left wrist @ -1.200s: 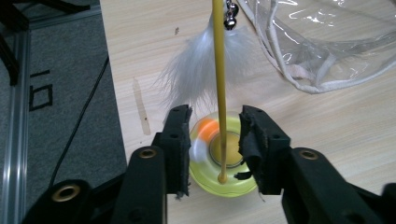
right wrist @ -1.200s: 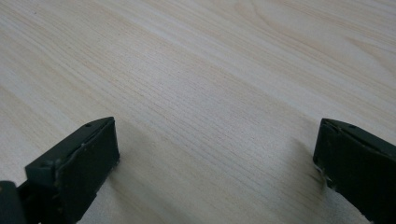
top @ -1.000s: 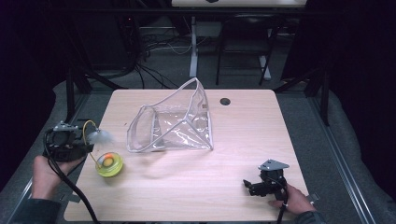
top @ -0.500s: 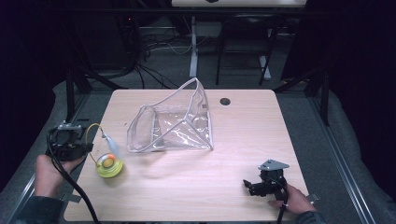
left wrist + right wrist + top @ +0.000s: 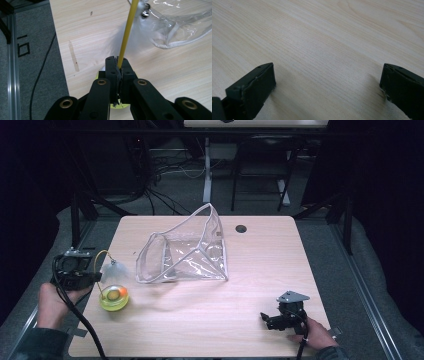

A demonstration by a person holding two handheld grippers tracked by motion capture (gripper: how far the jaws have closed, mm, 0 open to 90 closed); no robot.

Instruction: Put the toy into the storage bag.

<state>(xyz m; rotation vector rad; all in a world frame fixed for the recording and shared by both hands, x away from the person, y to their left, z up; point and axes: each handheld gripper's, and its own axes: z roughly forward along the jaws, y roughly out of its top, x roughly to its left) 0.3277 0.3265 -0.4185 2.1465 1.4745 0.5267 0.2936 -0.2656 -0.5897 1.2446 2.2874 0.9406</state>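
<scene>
A yellow-green toy base [image 5: 114, 296] with an orange ball in it sits near the table's left edge. A thin yellow wand [image 5: 101, 255] arches up from it to a white feather [image 5: 114, 266]. My left gripper [image 5: 95, 277] is shut on the wand [image 5: 127, 32] just above the base [image 5: 120, 106]; the left gripper [image 5: 116, 60] has its jaws pressed together. The feather [image 5: 140, 27] and a small bell hang beside a clear plastic bag [image 5: 185, 252]. My right gripper [image 5: 267, 319] rests open at the front right, and nothing lies between the jaws of the right gripper [image 5: 328, 82].
The clear bag [image 5: 180, 27] lies mid-table, its white-trimmed mouth facing left. A dark round hole [image 5: 241, 228] sits in the wooden table [image 5: 260, 270] at the back. Cables and desk legs stand on the grey floor behind, and a black cable trails from my left gripper.
The feather end of the wand has swung a little while my left gripper holds it, and the base has shifted slightly. The right gripper has not moved.
</scene>
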